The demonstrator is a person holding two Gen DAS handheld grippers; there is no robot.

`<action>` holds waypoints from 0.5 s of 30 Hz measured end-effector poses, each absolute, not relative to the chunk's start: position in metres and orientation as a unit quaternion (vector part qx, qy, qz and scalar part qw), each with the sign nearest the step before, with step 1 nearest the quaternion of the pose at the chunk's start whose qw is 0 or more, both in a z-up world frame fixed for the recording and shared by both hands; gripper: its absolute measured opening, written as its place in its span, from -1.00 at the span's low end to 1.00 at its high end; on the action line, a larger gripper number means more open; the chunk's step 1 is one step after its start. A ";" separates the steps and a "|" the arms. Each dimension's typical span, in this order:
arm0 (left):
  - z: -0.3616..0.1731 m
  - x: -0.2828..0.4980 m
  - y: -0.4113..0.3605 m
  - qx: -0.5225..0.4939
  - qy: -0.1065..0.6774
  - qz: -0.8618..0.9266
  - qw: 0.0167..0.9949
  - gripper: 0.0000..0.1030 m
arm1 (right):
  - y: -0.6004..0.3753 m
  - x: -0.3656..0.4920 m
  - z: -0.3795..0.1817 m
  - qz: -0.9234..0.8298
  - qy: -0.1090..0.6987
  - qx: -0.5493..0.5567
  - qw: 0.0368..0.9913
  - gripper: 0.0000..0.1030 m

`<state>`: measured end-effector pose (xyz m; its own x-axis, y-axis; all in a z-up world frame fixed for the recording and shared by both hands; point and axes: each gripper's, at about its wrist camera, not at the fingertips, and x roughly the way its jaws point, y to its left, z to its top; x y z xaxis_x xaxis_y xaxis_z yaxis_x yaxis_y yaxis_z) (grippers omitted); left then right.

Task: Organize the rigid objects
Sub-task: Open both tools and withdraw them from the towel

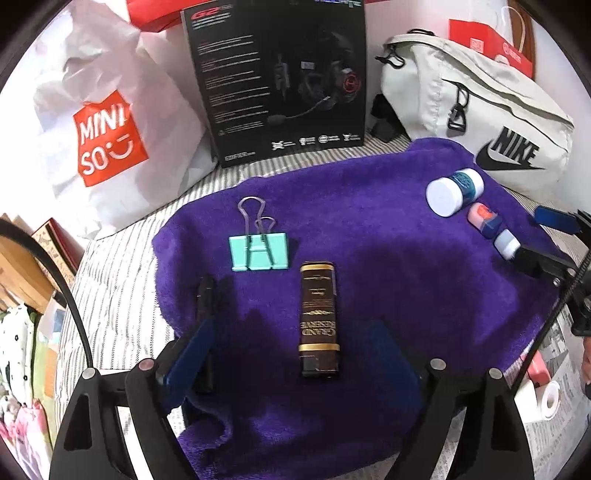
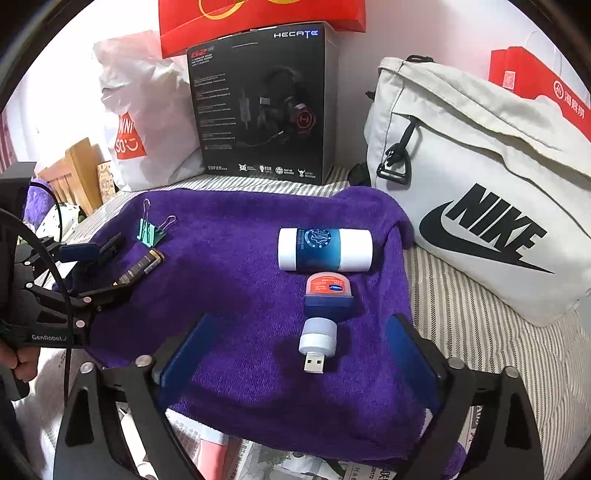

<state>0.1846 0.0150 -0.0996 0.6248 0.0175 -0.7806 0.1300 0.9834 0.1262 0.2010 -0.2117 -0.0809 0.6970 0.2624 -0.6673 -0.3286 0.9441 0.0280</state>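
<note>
A purple towel [image 1: 369, 206] holds the items. A brown "Grand Reserve" box [image 1: 318, 319] lies lengthwise between the blue pads of my left gripper [image 1: 291, 354], which is open and not touching it. A mint binder clip [image 1: 258, 253] lies just beyond, and a slim black object [image 1: 207, 295] lies by the left finger. In the right wrist view a white USB lamp [image 2: 316, 341] sits between the wide-open fingers of my right gripper [image 2: 299, 354], untouched. Beyond it are a small orange-labelled jar [image 2: 328, 291] and a blue-and-white bottle [image 2: 325, 249] on its side.
A black headset box [image 1: 277, 81], a white Miniso bag [image 1: 107, 122] and a grey Nike bag [image 2: 480, 192] line the back. Red paper bags [image 2: 258, 18] stand behind. The towel lies on a striped sheet [image 2: 480, 332], with newspaper [image 2: 295, 465] in front and a tape roll [image 1: 546, 400] at right.
</note>
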 end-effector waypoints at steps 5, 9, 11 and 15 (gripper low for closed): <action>-0.098 0.189 0.023 0.066 0.436 -0.020 0.897 0.69 | -0.212 0.202 -0.080 0.163 0.357 -0.040 0.919 0.99; -0.094 0.190 0.026 0.063 0.441 -0.015 0.895 0.69 | -0.214 0.202 -0.077 0.169 0.356 -0.027 0.919 0.99; -0.089 0.188 0.025 0.068 0.440 -0.008 0.896 0.69 | -0.216 0.201 -0.074 0.173 0.353 -0.020 0.919 0.99; -0.078 0.185 0.025 0.074 0.438 0.002 0.896 0.69 | -0.217 0.198 -0.065 0.183 0.344 -0.009 0.921 0.99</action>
